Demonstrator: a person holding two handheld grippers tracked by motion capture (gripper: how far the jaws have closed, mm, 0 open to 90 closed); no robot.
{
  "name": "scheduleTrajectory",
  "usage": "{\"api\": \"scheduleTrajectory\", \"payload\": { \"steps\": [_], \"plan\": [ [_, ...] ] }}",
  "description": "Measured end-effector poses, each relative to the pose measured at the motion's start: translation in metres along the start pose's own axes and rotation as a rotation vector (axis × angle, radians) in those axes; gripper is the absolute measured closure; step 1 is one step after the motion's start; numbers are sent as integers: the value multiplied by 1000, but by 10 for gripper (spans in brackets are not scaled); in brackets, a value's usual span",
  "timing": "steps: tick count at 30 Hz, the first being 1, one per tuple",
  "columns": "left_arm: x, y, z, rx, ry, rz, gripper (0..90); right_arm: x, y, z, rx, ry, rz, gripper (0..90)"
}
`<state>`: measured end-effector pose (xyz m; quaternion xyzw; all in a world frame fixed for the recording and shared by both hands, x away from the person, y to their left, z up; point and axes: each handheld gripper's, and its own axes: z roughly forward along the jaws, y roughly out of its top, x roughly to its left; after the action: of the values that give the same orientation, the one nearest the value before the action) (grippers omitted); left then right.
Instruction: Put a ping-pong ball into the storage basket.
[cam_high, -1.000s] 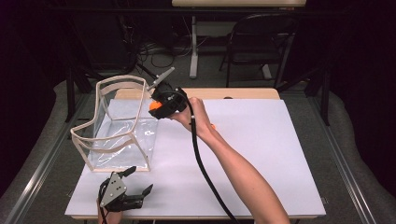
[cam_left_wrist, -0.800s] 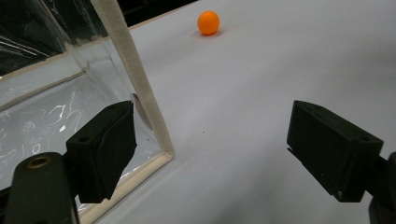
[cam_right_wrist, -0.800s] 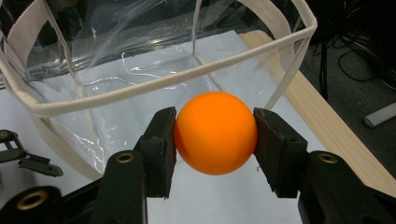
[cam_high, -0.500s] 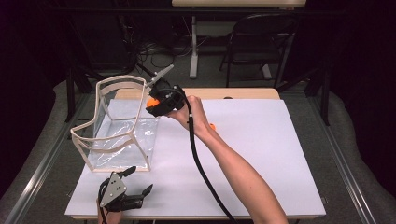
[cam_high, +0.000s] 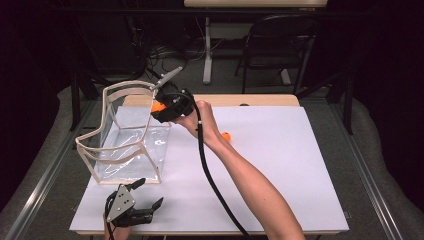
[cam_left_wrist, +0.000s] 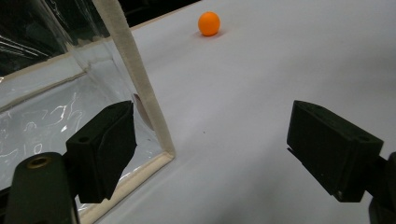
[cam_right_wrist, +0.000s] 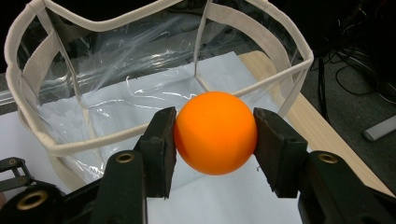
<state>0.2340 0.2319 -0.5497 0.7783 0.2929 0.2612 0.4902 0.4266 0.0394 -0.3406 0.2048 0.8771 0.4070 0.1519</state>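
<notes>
While the right gripper (cam_right_wrist: 215, 135) clamps an orange ball (cam_right_wrist: 215, 133) at the clear bag's (cam_high: 127, 145) rim | bag mouth lies just ahead and below | left gripper (cam_high: 137, 200) rests gaping beside bag's near corner | second ball (cam_left_wrist: 208, 23) lies loose on the table (cam_high: 280, 165)

A clear bag (cam_high: 125, 135) is stood on the left part of the counter (cam_high: 280, 165). A ball (cam_right_wrist: 215, 132) is held above the bag's right rim, and a second ball (cam_high: 226, 136) is found on the counter to the bag's right. The left gripper (cam_high: 142, 200) is placed before the bag, near the front edge.
</notes>
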Motion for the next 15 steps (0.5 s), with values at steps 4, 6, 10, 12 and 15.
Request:
{"api": "scheduleTrajectory", "payload": {
  "steps": [4,6,10,12,15],
  "plan": [
    [0,0,0,0,1,-2,157,1,3,0,-14,-1,3,511],
    [0,0,0,1,2,-2,157,2,4,0,-19,-1,4,511],
    [0,0,0,0,1,-1,157,3,6,1,-24,-2,1,511],
    [0,0,0,-1,0,-2,157,3,7,1,-30,-2,3,511],
    [0,0,0,0,1,-1,157,4,9,1,-38,-3,2,511]
  ]
}}
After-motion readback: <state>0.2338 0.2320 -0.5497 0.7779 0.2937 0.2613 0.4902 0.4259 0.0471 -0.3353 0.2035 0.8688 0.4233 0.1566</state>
